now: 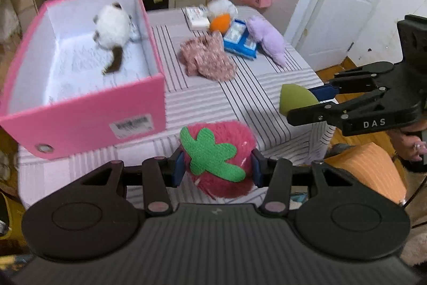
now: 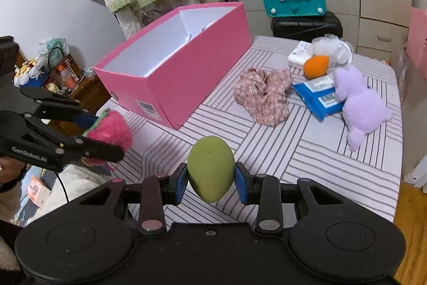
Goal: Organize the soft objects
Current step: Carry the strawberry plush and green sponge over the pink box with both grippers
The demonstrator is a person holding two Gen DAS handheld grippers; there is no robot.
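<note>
Left gripper (image 1: 216, 168): clamped on a strawberry plush (image 1: 218, 159), blue pads pressing into its pink fuzz from both sides, green felt leaf facing the camera. Right gripper (image 2: 210, 179): clamped on a green egg-shaped sponge (image 2: 210, 167), held across its waist, long axis running up and away from the gripper with the narrow end nearest the camera.

Both items are held clear of the striped table (image 2: 307, 159), off its near edge.

Governing relation: the pink box (image 1: 88, 108) lies ahead and to the left of both grippers, open side up, its long axis running away from the viewer. In the left wrist view its near wall sits just beyond the strawberry plush, so the left hand is judged the nearer to it. The right gripper is beside the left, farther from the box, and would need to cross leftward.

Box contents: one white and brown plush (image 1: 112, 31) at the far end; the near end is free.

Still on the table, well beyond: floral cloth (image 2: 264, 95), purple plush (image 2: 363, 106), orange sponge (image 2: 316, 66).
</note>
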